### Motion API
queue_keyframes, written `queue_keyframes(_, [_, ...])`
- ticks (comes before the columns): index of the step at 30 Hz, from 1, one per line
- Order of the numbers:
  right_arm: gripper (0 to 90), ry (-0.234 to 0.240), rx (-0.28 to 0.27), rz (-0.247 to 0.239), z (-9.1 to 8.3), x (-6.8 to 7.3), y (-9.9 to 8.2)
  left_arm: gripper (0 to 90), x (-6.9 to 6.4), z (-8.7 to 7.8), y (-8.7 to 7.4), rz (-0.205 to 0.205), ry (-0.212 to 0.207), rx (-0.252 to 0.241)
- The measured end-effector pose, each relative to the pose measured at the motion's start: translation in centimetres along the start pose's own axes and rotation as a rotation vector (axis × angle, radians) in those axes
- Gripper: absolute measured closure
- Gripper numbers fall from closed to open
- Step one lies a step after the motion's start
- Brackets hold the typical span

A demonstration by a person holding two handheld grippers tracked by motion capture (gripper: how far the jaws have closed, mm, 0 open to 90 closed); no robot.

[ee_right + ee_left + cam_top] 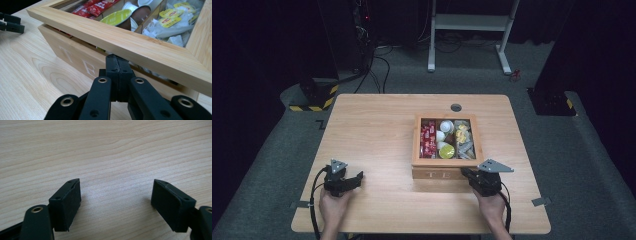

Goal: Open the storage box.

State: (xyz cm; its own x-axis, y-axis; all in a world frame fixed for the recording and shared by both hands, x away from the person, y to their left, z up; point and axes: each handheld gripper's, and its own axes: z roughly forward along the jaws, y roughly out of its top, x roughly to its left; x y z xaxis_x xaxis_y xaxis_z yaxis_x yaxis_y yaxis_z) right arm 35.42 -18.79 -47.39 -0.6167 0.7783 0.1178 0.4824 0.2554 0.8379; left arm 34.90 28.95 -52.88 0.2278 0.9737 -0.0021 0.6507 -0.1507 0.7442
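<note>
Tea box lid edge over right gripper closed fingers, red sachets inside.

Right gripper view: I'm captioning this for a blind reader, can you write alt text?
The shut right gripper pokes under the slightly raised glass-paned lid of a wooden tea box, which holds red sachets, capsules and tea bags.

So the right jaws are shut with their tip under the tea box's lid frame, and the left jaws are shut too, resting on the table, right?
Not quite. The left gripper has its jaws standing wide apart over bare table, as the left gripper view shows. The right gripper is shut, tip under the lid frame of the tea box.
</note>
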Motion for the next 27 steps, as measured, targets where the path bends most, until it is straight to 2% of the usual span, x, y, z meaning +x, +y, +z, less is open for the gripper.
queue_keyframes(16, [90.0, -0.018, -0.019, -0.007, -0.5, -0.8, 1.5, 24.2, 0.0, 0.0, 0.0, -0.002, -0.001, -0.001])
queue_keyframes(27, [90.0, -0.020, -0.031, -0.006, -1.1, -1.4, 3.2, 24.3, 0.0, 0.0, 0.0, 0.002, -0.002, 0.003])
